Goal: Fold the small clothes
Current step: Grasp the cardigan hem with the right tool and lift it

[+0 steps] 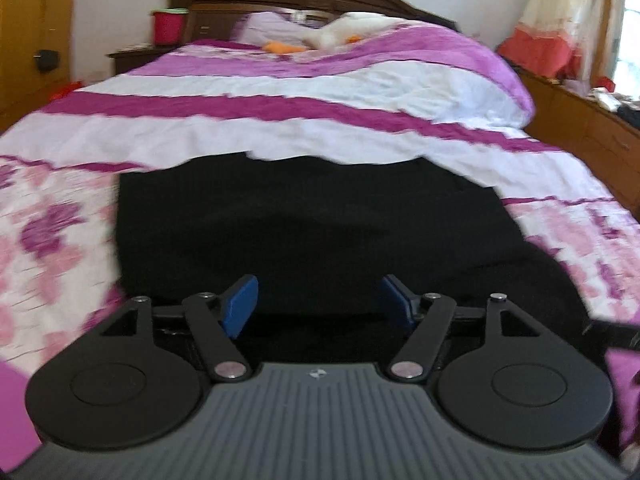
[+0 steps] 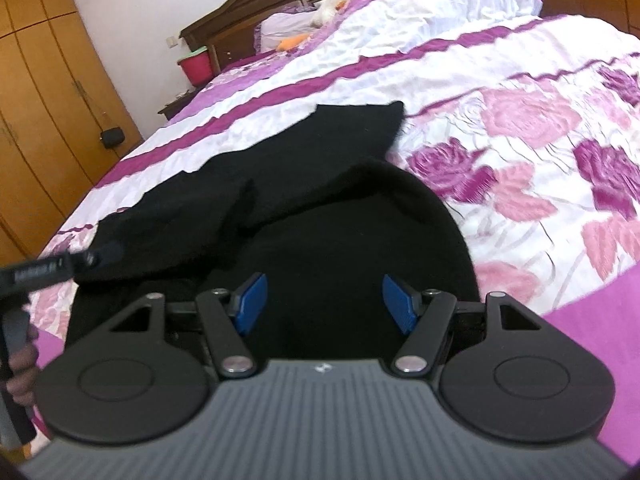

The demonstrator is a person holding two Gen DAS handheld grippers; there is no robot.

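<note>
Between blue pads of left hand-held gripper point(image 1: 318, 304), parted, nothing clamped; right hand-held gripper point(image 2: 324, 304) likewise parted, empty. Black garment point(image 1: 304, 220) spread on floral bed point(image 1: 48, 240). Risk judged: several layers or quilt pinched, fold dragged crooked.

My left tool point(image 1: 318, 306) tilts downward, blue pads point(image 1: 240, 306) spread apart, gripping nothing; my right tool point(image 2: 322, 304) likewise stands open and empty.

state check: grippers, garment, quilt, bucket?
left gripper: open, over the cloth, gripping nothing
right gripper: open, gripping nothing
black garment: on the bed, partly folded, rumpled
quilt: spread, wrinkled
red bucket: upright by the headboard
</note>
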